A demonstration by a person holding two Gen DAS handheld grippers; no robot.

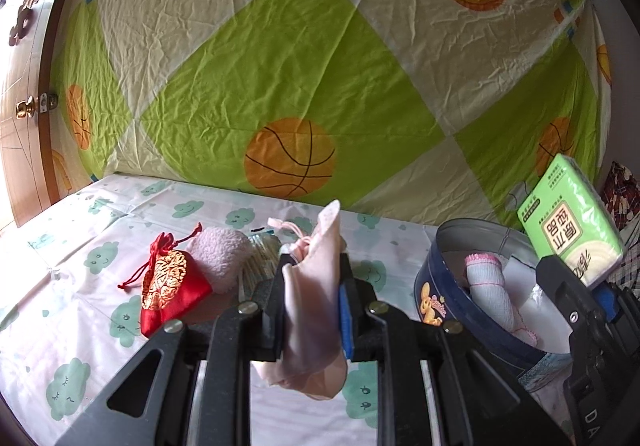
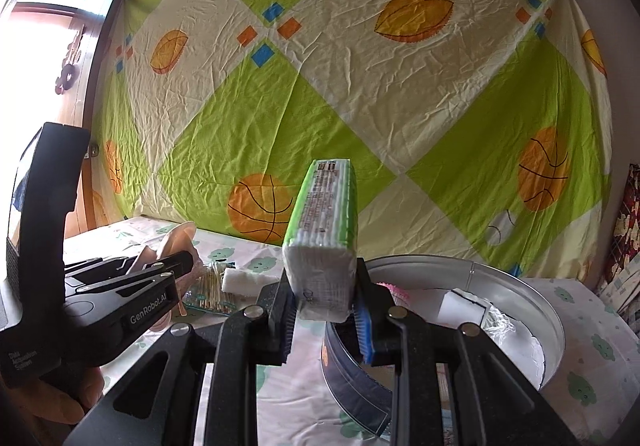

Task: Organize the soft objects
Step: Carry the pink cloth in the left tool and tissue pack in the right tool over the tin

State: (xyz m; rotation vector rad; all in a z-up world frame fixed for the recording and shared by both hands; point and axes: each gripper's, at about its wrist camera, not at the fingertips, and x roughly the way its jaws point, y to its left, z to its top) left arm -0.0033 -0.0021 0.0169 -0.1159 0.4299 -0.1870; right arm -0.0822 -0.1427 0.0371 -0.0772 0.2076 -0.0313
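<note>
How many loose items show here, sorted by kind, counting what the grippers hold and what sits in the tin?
Drawstring pouches: 2, the pink pouch in the left gripper and the red pouch on the bed
Tissue packs: 1, the green tissue pack in the right gripper
Fluffy pink pieces: 1
Cotton swab packs: 1
Rolled cloths in the round tin: 1
Total: 6

- The left wrist view looks forward along the left gripper point(image 1: 312, 310), close above the cloud-print bed sheet point(image 1: 80, 270), tilted slightly down, facing the hung ball-print sheet point(image 1: 304, 58)
- The right wrist view looks forward along the right gripper point(image 2: 326, 320), nearly level, just over the round tin point(image 2: 516, 278), facing the same sheet point(image 2: 320, 86)
- Both share the hung sheet, the tin point(image 1: 444, 282), the door point(image 1: 20, 86) on the left, and each other's gripper: the right one point(image 1: 576, 286) at the left view's right edge, the left one point(image 2: 160, 274) at the right view's left
</note>
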